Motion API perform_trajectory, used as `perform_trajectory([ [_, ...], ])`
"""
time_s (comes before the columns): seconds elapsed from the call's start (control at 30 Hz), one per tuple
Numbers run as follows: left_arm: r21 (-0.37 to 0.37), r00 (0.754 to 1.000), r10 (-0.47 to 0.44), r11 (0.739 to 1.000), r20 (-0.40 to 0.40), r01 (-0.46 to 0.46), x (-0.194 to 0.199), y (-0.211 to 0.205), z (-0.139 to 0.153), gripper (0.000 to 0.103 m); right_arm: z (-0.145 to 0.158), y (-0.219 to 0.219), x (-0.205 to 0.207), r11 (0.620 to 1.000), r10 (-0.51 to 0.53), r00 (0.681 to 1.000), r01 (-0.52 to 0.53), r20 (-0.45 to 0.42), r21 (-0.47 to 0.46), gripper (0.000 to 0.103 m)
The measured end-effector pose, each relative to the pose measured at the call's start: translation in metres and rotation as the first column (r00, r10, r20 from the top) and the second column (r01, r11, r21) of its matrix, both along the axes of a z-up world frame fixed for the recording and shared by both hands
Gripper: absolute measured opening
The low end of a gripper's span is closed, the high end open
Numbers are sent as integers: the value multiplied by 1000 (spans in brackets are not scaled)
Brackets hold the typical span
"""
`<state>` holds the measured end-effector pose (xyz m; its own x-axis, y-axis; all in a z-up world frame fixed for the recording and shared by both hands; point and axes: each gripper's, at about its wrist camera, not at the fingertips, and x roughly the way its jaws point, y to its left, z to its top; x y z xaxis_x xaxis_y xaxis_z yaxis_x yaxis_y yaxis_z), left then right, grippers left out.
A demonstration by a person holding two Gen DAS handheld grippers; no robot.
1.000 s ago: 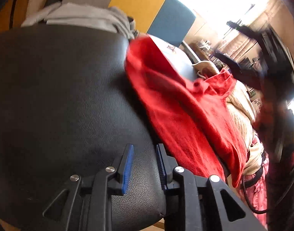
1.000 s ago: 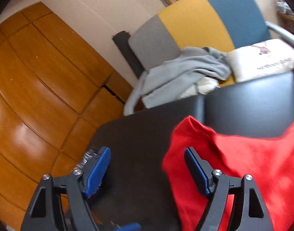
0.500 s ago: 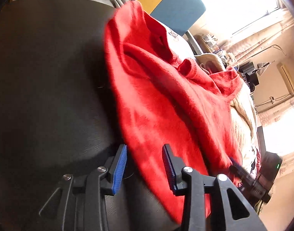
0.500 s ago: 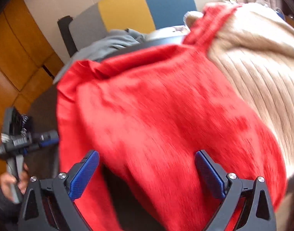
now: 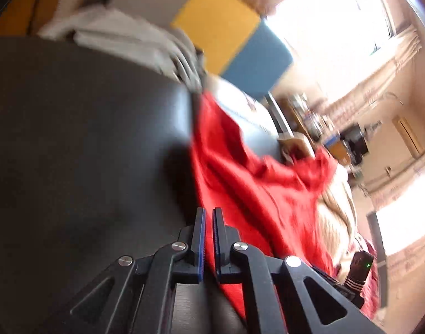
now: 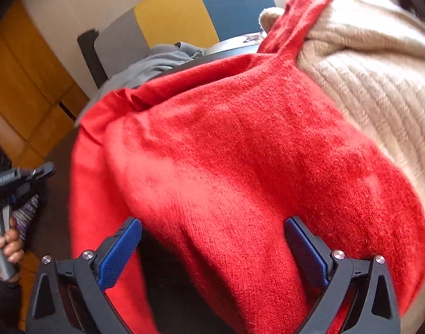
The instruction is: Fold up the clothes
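Black padded surface [image 5: 73,139], grey-yellow-blue chair back [image 6: 179,19], wooden panelling [image 6: 23,83]

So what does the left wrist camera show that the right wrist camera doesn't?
Only the left wrist view shows the bright window and the left gripper shut on the red sweater's edge. Only the right wrist view shows the right gripper open over the sweater, and a hand. Both show the red sweater, beige sweater and grey garment.

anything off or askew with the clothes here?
Yes. The red sweater lies bunched and skewed, half on the black surface and half draped over the cream knit, with one part trailing up across it. Nothing looks damaged.
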<state>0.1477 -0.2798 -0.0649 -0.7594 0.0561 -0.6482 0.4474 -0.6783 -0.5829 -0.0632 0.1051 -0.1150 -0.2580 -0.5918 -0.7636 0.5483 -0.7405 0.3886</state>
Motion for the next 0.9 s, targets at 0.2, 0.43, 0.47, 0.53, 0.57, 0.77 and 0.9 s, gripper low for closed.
perform_trajectory([
  [0.2, -16, 999, 31, 999, 9, -31, 40, -29, 11, 18, 3, -4, -2, 995, -47, 995, 55, 93, -83, 103],
  [0.43, 30, 979, -184, 983, 84, 183, -17, 52, -46, 23, 11, -24, 39, 994, 67, 994, -58, -86, 98, 103],
  [0.47, 20, 974, -204, 979, 99, 204, -26, 63, -52, 24, 12, -27, 47, 986, 91, 987, -72, -133, 148, 103],
  [0.53, -2, 963, -240, 970, 124, 242, -40, 80, -60, 24, 10, -29, 57, 967, 122, 970, -68, -211, 246, 103],
  [0.57, -11, 958, -251, 967, 141, 256, -46, 87, -63, 25, 7, -27, 57, 959, 125, 963, -56, -238, 279, 103],
  [0.77, -93, 939, -248, 956, 239, 277, -61, 109, -73, 39, -14, -15, 47, 922, 70, 959, 43, -275, 384, 103],
  [0.9, -90, 931, -241, 958, 273, 274, -67, 111, -75, 44, -16, -16, 46, 921, 64, 954, 56, -292, 384, 103],
])
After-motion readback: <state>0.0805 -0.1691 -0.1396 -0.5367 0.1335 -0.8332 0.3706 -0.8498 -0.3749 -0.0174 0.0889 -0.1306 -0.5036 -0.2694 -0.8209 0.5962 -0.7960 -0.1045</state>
